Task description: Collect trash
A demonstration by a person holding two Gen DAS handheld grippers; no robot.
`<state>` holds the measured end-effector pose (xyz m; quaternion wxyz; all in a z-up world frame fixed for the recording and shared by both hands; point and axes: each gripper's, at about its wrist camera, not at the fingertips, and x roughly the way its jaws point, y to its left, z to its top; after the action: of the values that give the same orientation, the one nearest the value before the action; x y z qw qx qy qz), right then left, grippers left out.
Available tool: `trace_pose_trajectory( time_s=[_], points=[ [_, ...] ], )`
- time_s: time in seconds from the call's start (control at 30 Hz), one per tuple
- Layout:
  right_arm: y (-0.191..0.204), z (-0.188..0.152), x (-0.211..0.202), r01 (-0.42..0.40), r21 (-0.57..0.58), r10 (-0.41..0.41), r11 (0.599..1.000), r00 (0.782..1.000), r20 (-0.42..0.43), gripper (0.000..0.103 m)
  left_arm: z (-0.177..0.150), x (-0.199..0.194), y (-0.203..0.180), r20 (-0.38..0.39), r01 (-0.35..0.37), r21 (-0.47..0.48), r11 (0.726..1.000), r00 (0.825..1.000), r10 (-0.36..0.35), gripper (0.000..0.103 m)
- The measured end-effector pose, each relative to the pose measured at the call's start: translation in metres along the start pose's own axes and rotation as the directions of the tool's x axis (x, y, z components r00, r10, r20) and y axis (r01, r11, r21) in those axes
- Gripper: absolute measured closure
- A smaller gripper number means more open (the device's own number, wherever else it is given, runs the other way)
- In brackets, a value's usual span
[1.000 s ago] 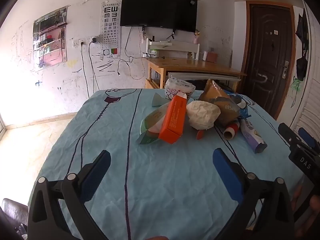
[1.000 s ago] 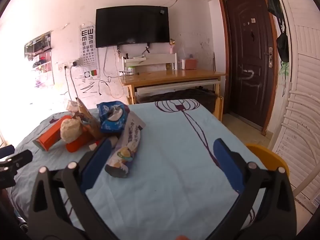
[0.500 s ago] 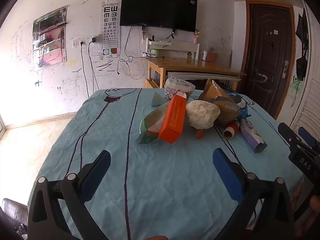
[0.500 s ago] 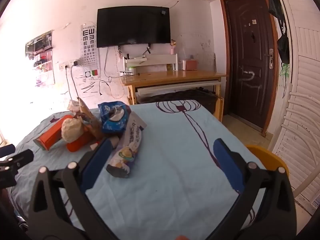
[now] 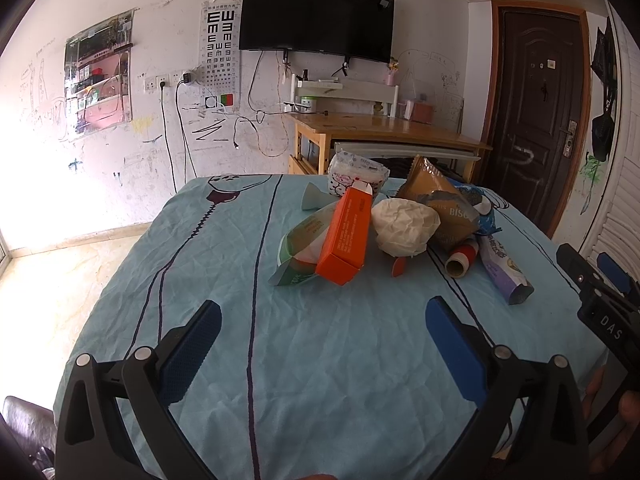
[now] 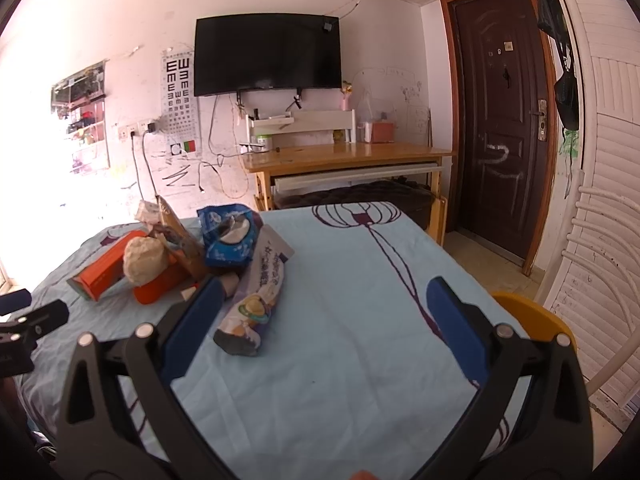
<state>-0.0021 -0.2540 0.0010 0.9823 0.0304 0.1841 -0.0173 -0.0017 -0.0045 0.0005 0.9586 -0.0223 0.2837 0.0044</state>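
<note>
Both the left gripper (image 5: 320,340) and right gripper (image 6: 320,312) are held wide, empty; stiff light orange cardboard carton (image 5: 344,236) is best pinched across its flat sides

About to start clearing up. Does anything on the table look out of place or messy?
Yes: litter is heaped mid-table on the blue tablecloth. An orange carton lies tipped over wrappers, beside a crumpled paper ball; a purple wrapper sprawls apart.
</note>
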Motion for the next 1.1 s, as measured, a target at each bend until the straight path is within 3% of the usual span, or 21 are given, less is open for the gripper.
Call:
trace_pose_trajectory(
  time_s=[1.1],
  points=[
    [0.0024,-0.0003,0.0004,-0.006,-0.001,0.006,1.000,1.000,0.000,0.005,-0.0063,0.0066,0.0007,-0.010,0.002,-0.005,1.000,1.000,-0.003,0.006]
  ],
)
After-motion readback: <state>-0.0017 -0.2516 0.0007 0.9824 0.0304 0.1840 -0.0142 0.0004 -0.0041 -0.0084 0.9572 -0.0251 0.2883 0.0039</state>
